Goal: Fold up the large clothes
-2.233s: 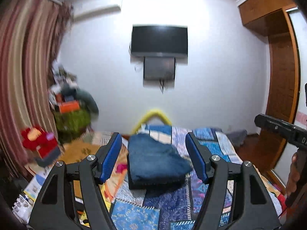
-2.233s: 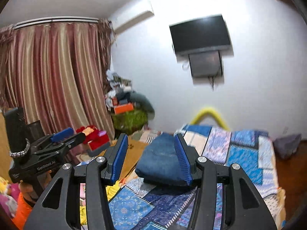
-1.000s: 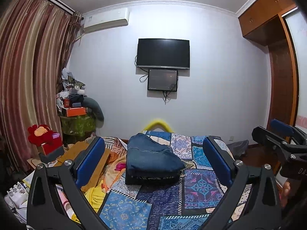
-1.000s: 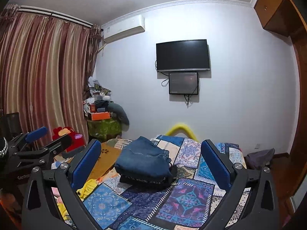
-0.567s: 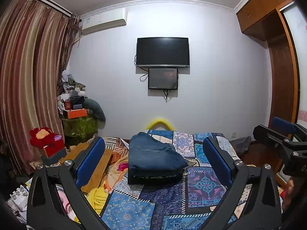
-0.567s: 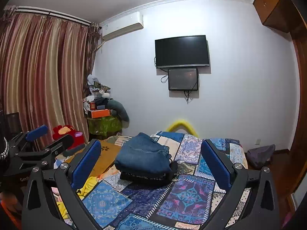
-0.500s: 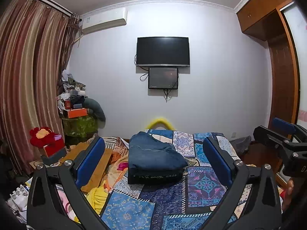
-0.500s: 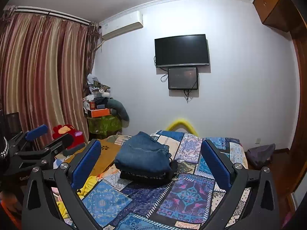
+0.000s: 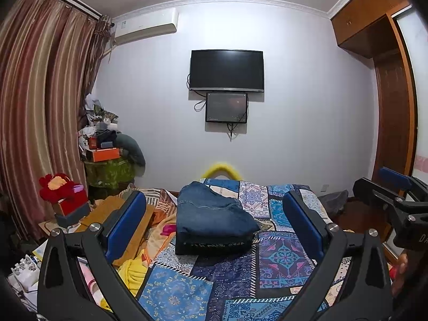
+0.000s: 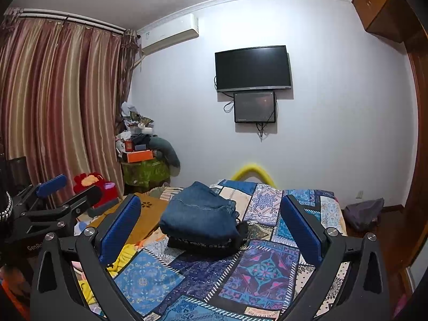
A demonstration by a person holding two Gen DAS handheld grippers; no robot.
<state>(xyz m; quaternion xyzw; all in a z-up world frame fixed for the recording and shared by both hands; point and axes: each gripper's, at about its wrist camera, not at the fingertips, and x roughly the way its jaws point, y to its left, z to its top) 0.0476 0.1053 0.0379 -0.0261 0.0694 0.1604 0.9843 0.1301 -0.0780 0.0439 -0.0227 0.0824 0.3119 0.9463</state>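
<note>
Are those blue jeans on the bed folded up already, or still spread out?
Folded. The jeans lie as a compact, layered bundle on top of a dark folded garment on the patchwork bedspread, and neither open gripper touches them.

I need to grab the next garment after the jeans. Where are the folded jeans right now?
The folded jeans lie mid-frame in both wrist views, on a dark folded garment on the patchwork bedspread, below the wall TV.
</note>
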